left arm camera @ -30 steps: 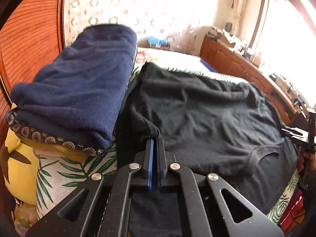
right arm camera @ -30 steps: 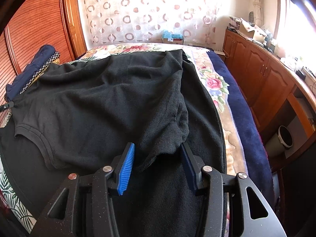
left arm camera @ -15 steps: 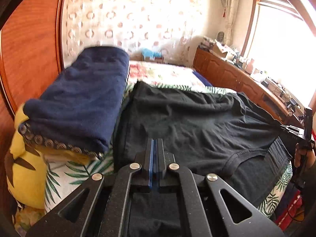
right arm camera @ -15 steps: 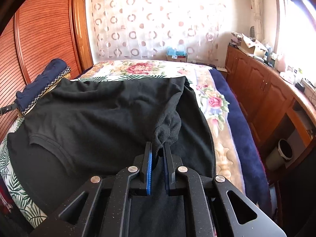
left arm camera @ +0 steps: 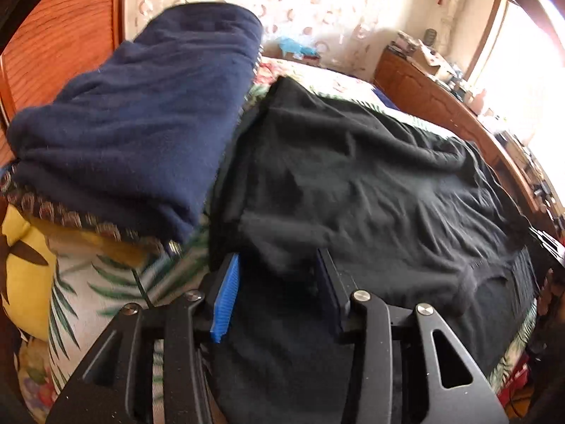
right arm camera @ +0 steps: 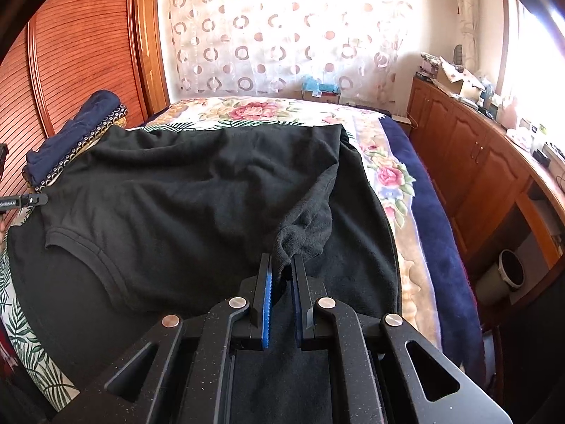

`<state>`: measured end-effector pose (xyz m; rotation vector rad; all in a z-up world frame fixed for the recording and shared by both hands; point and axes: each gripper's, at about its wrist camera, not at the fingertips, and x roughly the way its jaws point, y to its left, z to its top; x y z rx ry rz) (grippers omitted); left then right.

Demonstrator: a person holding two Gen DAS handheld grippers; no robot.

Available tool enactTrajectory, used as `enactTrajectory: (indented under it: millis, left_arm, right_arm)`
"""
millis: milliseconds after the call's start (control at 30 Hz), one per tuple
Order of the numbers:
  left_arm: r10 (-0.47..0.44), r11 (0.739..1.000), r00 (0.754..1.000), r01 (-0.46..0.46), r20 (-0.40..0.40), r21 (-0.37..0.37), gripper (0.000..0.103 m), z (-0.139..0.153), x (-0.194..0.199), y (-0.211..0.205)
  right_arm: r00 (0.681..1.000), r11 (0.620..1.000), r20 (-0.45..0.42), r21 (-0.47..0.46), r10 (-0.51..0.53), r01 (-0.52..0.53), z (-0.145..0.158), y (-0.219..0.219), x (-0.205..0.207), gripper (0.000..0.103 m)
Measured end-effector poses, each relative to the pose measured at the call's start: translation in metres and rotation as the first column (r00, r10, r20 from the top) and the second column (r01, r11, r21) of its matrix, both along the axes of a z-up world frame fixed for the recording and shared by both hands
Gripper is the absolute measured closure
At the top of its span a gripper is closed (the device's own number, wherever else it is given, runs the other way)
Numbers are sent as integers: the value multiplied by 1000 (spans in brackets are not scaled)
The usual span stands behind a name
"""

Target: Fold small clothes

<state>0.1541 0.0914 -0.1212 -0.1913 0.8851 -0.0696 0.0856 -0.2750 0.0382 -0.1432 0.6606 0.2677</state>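
A black T-shirt [right arm camera: 183, 190] lies spread across the floral bed, its collar at the near left. In the right wrist view my right gripper [right arm camera: 281, 265] is shut on a bunched fold of the shirt's right sleeve and holds it a little above the bed. In the left wrist view the shirt [left arm camera: 370, 183] fills the middle and right. My left gripper [left arm camera: 279, 265] is open, its blue pads on either side of the shirt's left edge, gripping nothing. The left gripper's tip [right arm camera: 31, 199] shows at the left edge of the right wrist view.
A folded navy blanket [left arm camera: 141, 113] sits on a yellow pillow [left arm camera: 24, 268] left of the shirt, by the wooden headboard [right arm camera: 70, 63]. A wooden cabinet [right arm camera: 476, 162] runs along the bed's right side, with a bin [right arm camera: 508, 272] below. A patterned curtain [right arm camera: 282, 35] hangs behind.
My left gripper has opened and let go of the shirt's left edge. My right gripper closed on the right sleeve about half a second ago and still holds it.
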Motion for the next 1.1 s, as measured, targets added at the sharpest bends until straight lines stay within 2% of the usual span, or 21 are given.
enactTrajectory:
  millis: [33, 67, 100, 133, 167, 300, 400, 500, 633, 900, 1100]
  left_arm:
    - [7, 1000, 1000, -6, -4, 26, 62, 0, 4, -2]
    - [4, 999, 1000, -4, -3, 39, 69, 0, 5, -3]
    - [-3, 999, 1000, 3, 1, 53, 89, 0, 6, -5]
    - [-17, 997, 1000, 16, 11, 74, 98, 2, 5, -8]
    - [-27, 996, 999, 25, 22, 85, 99, 3, 3, -10]
    - [-53, 995, 993, 45, 104, 86, 100, 18, -17, -15]
    - [-47, 998, 986, 39, 160, 55, 100, 34, -36, -11]
    - [-43, 999, 978, 40, 204, 17, 100, 50, -49, -6]
    - [-53, 999, 971, 53, 234, 9, 100, 62, -70, -3]
    - [-63, 998, 974, 65, 216, -5, 100, 54, -103, -3]
    - [-61, 998, 988, 61, 145, 4, 100, 25, -109, -7]
  right_arm:
    - [1000, 1000, -2, 0, -1, 1, 0, -1, 1, 94]
    - [1000, 1000, -3, 0, -2, 2, -1, -1, 2, 94]
    - [1000, 1000, -3, 0, -2, 2, -1, -1, 2, 94]
    - [1000, 1000, 0, -1, -4, 4, -1, -1, 2, 94]
    - [1000, 1000, 3, 1, -4, 4, -1, -1, 2, 94]
    - [999, 999, 32, 35, -11, 10, 4, -7, -5, 94]
    - [998, 998, 60, 66, -11, 7, 12, -13, -16, 94]
    - [996, 997, 91, 80, -2, -6, 23, -16, -29, 94]
    - [991, 996, 131, 90, 8, -20, 39, -20, -53, 94]
    - [988, 996, 155, 77, 27, -39, 48, -34, -109, 94]
    - [998, 998, 57, 59, 10, -13, 11, -37, -113, 94]
